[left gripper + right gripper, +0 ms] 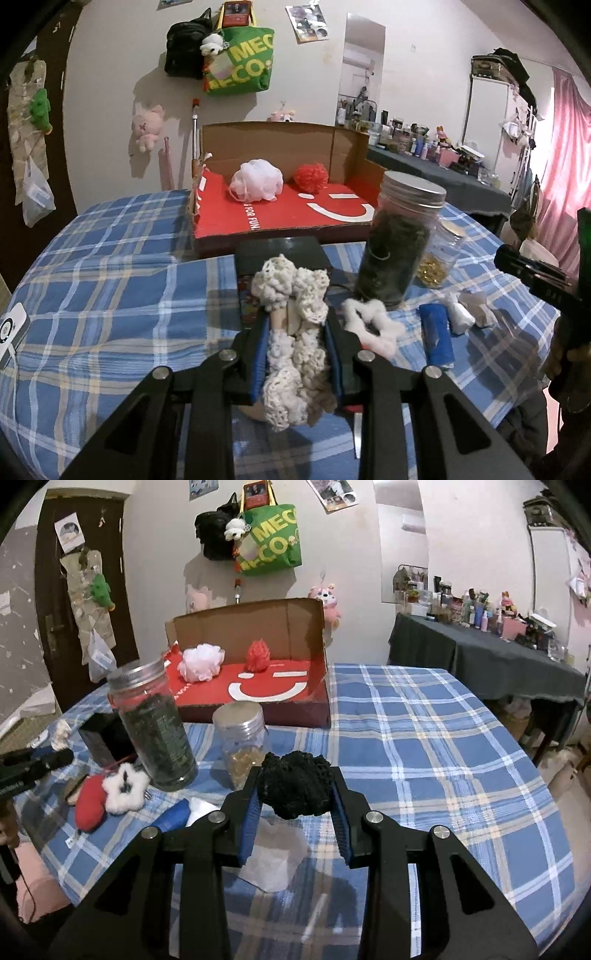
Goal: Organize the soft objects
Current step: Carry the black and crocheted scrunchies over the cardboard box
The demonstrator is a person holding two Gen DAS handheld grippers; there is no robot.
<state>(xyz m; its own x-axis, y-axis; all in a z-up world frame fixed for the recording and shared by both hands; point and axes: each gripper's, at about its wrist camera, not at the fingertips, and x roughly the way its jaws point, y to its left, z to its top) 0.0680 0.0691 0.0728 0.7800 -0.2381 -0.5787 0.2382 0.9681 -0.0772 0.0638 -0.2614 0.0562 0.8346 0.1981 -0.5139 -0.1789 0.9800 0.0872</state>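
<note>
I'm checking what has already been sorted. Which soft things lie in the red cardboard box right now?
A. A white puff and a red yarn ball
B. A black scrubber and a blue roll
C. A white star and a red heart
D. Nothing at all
A: the white puff and the red yarn ball sit side by side on the floor of the red box, with nothing else soft inside it.

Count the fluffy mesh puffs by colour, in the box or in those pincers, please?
White puff, in box: 1
Red puff, in box: 1
Cream puff, in left gripper: 1
Black puff, in right gripper: 1
Total: 4
</note>
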